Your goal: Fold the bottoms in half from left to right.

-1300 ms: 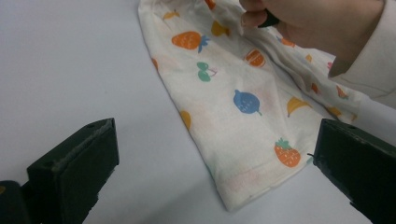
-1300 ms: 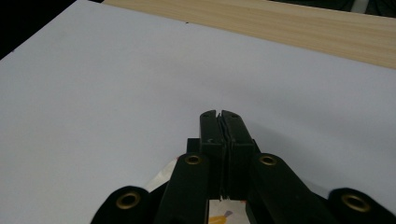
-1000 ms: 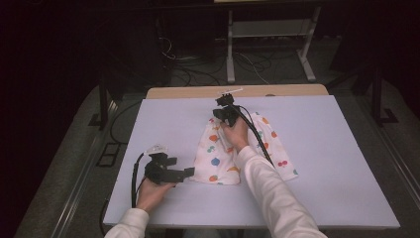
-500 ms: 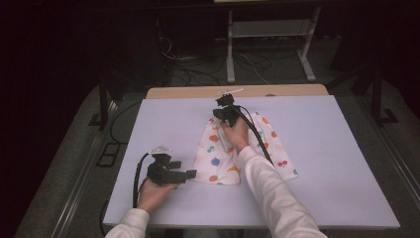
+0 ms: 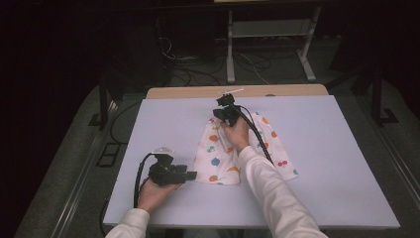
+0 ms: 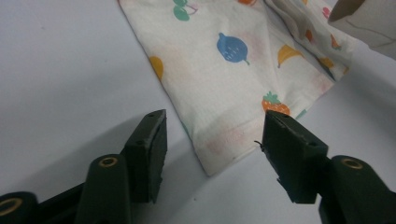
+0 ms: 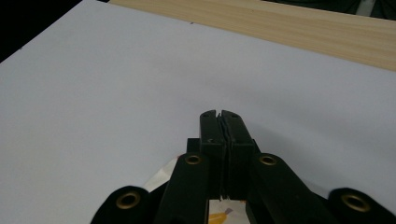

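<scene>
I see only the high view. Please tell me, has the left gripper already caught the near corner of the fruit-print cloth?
Observer: Not yet. In the left gripper view, the left gripper has its jaws apart, one on each side of the corner of the cloth. The pads do not touch it. The jaws have just been closing.
Operator: And the right gripper, is it open?
Observer: No. In the right gripper view, the right gripper has its jaws shut together. Printed cloth shows beneath their base, but I cannot tell whether any is pinched.

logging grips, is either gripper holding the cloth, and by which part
Right gripper pinches the cloth at its far edge. Left gripper has just been closing around the near corner, fingers not yet touching.
</scene>
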A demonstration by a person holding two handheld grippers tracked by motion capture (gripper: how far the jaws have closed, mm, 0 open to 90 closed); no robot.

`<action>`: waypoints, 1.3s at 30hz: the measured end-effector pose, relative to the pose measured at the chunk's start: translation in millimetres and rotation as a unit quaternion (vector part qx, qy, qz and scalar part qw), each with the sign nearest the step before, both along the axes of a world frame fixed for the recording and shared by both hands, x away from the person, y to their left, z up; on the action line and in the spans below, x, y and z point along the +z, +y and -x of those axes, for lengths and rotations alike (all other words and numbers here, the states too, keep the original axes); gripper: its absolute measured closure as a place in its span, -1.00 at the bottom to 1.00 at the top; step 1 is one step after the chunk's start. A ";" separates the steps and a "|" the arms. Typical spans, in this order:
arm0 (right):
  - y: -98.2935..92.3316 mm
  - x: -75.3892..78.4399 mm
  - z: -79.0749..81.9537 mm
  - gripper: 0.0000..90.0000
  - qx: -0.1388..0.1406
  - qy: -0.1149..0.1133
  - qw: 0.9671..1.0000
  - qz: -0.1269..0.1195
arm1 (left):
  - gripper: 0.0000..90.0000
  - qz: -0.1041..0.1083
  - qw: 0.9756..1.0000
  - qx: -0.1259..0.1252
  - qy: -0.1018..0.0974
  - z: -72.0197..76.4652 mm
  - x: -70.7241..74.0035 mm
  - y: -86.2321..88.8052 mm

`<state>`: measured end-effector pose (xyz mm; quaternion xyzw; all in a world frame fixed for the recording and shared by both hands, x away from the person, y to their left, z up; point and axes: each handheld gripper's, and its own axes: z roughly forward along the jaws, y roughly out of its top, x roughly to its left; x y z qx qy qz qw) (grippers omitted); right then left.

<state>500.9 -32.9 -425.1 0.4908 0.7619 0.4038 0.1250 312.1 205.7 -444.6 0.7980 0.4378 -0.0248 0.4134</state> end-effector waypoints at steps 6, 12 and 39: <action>-0.9 -1.4 -0.2 0.94 -0.001 0.001 1.000 -0.004 | 0.07 0.002 1.000 -0.007 0.015 -1.7 -1.7 0.1; -1.5 -0.9 -0.1 0.94 -0.001 -0.001 1.000 -0.006 | 0.50 0.035 0.997 0.008 0.062 -9.0 -6.3 6.4; -3.8 -4.2 3.2 0.94 0.001 -0.007 1.000 -0.017 | 0.98 0.032 0.999 -0.018 0.038 -6.0 -0.8 -1.0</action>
